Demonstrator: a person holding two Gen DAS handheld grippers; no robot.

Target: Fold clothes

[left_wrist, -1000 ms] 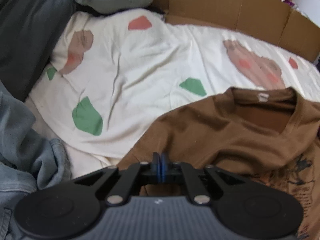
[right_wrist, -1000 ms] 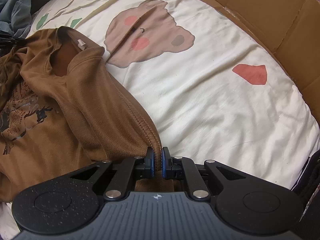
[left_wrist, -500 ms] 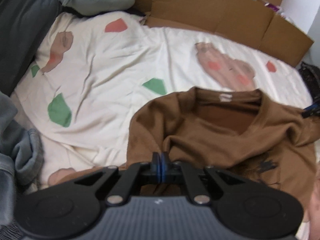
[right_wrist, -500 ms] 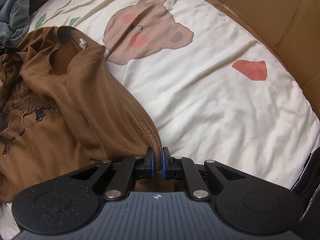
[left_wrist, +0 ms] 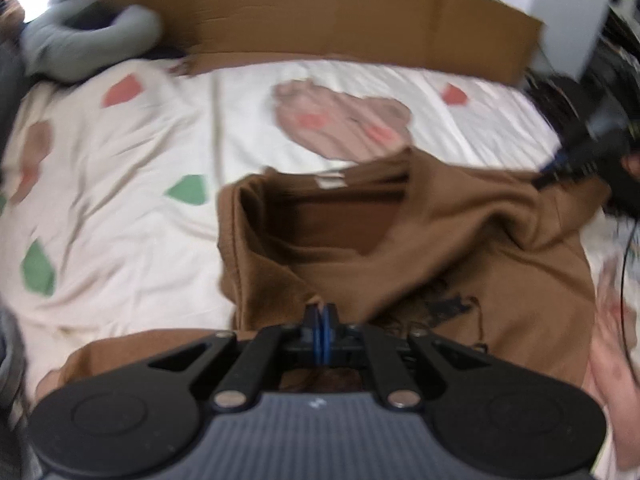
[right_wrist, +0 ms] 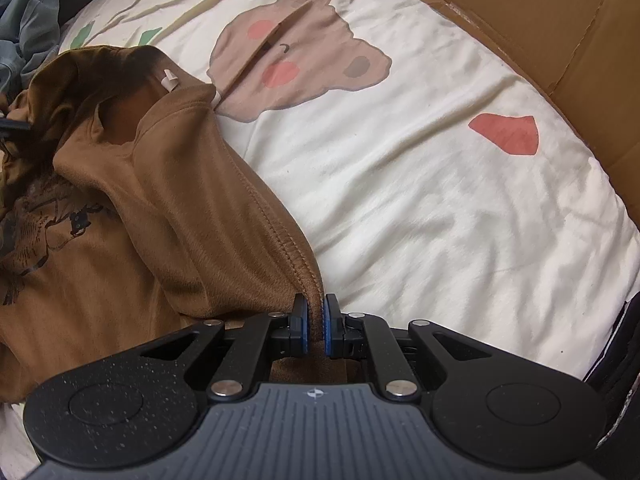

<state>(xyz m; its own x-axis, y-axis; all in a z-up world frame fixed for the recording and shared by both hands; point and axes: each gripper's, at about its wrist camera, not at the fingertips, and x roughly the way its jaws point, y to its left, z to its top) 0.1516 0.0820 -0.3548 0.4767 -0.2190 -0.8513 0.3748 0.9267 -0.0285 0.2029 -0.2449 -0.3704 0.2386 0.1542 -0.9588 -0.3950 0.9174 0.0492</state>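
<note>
A brown T-shirt (left_wrist: 460, 240) with a dark print on its chest lies bunched on the bed sheet, collar toward the cardboard. My left gripper (left_wrist: 321, 316) is shut, and a peak of the shirt's cloth runs up into its pads; this view is motion-blurred. My right gripper (right_wrist: 315, 314) is shut on a stitched edge of the T-shirt (right_wrist: 180, 200), with the fabric pinched between the blue pads. The left wrist view shows the right gripper (left_wrist: 542, 178) at the shirt's far right corner.
The cream bed sheet (right_wrist: 440, 208) carries bear, red and green prints. A cardboard wall (left_wrist: 340, 12) runs along its far side and continues as the cardboard (right_wrist: 560, 20) at the right. Grey clothes (left_wrist: 88, 44) lie far left. A person's hand (left_wrist: 612, 344) shows at the right edge.
My left gripper has swept to the right with the shirt's side, which now lies doubled over toward the collar. The right gripper has kept still, with the same edge between its pads.
</note>
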